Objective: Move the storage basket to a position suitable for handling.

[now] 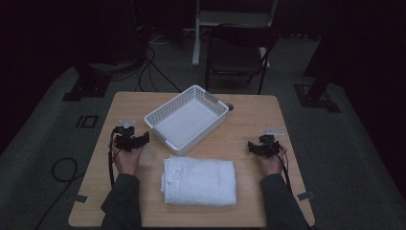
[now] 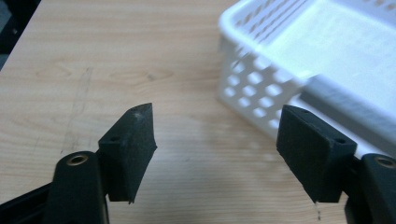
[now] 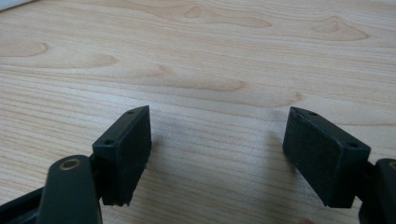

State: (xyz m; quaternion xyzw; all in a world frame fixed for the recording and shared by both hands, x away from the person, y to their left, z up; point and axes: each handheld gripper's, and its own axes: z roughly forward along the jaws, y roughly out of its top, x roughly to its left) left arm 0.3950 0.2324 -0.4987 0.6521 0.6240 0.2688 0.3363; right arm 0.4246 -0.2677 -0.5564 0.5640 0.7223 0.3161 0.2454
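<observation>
Dark floor and cables surround my pale wooden tabletop [image 1: 249, 120]. At its near edge lies the folded white cloth towel [image 1: 199, 181], between my two hands. Just beyond it sits the white perforated plastic basket [image 1: 165, 111], turned at an angle. My left hand-held gripper [image 2: 217, 144] hovers beside the basket's corner, jaws apart with nothing between them. My right hand-held gripper [image 3: 217, 149] points at bare wood, jaws likewise apart and empty.
</observation>
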